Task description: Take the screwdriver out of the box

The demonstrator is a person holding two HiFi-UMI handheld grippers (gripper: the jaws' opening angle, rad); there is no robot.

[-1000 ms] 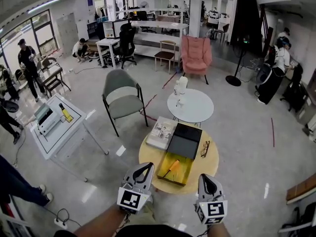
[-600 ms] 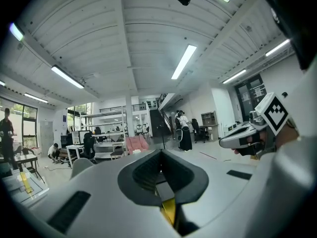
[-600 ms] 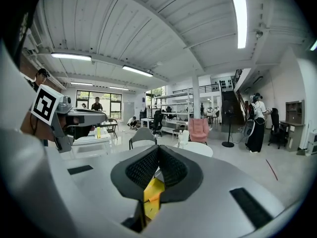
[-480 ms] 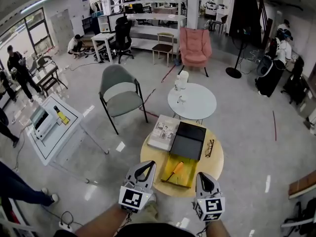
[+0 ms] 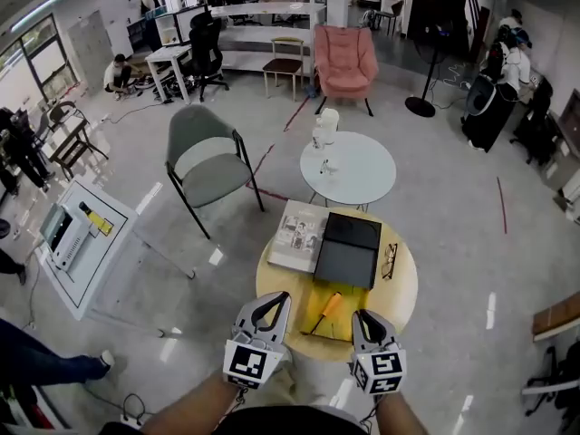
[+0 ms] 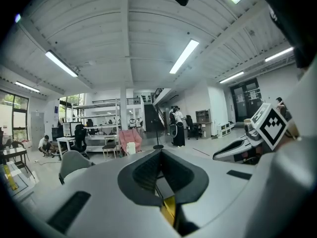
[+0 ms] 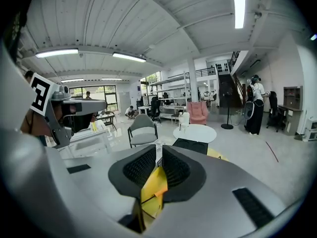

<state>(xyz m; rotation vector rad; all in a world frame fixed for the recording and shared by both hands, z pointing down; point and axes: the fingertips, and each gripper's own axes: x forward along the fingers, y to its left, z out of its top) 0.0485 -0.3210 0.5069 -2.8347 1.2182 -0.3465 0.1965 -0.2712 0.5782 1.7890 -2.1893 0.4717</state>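
Observation:
An open yellow box (image 5: 310, 328) with its black lid (image 5: 347, 250) folded back lies on a round wooden table (image 5: 406, 290). Inside it lies a screwdriver (image 5: 324, 311) with an orange handle, slantwise. My left gripper (image 5: 272, 301) hovers at the box's near left corner, its jaws shut and empty. My right gripper (image 5: 363, 319) hovers at the near right corner; its jaws are opening, a narrow gap with nothing between them. In the right gripper view the box (image 7: 148, 182) and the orange handle (image 7: 160, 192) show through that gap. The left gripper view shows a yellow strip of the box (image 6: 170, 208) below the jaws.
A book (image 5: 297, 236) lies left of the lid and a pair of glasses (image 5: 390, 261) to its right. Beyond stand a white round table (image 5: 362, 184), a grey chair (image 5: 204, 166) and a pink armchair (image 5: 343, 60). A white side table (image 5: 54, 279) stands at the left.
Both grippers have moved forward and down towards the near edge of the yellow box. The table now sits closer under them in the head view.

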